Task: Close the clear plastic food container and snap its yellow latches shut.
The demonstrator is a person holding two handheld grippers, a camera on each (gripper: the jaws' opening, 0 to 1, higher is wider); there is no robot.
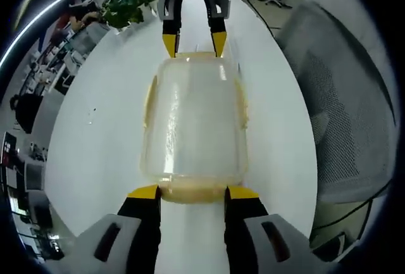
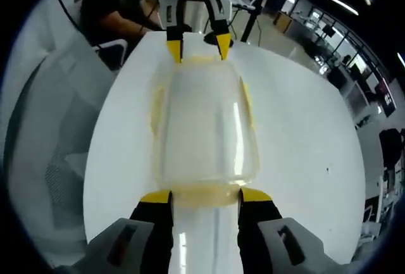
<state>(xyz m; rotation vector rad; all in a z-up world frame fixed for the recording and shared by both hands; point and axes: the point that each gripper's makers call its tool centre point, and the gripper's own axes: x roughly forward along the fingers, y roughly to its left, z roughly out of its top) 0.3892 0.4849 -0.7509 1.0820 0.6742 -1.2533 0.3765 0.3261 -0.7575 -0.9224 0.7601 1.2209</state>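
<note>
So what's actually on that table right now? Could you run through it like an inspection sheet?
Surface: white table, bare around the job.
Job's things: clear plastic container in the middle, lid on; yellow latches along its sides and ends; whether they are snapped shut cannot be told.
Clutter: nothing seen on the table.
Grippers: left gripper open at the container's near end; right gripper open at the opposite end, its jaws either side of the end latch.
Cables: dark cable beside the table edge.
Surroundings: grey mesh chair, green plant, a seated person, office desks behind.
</note>
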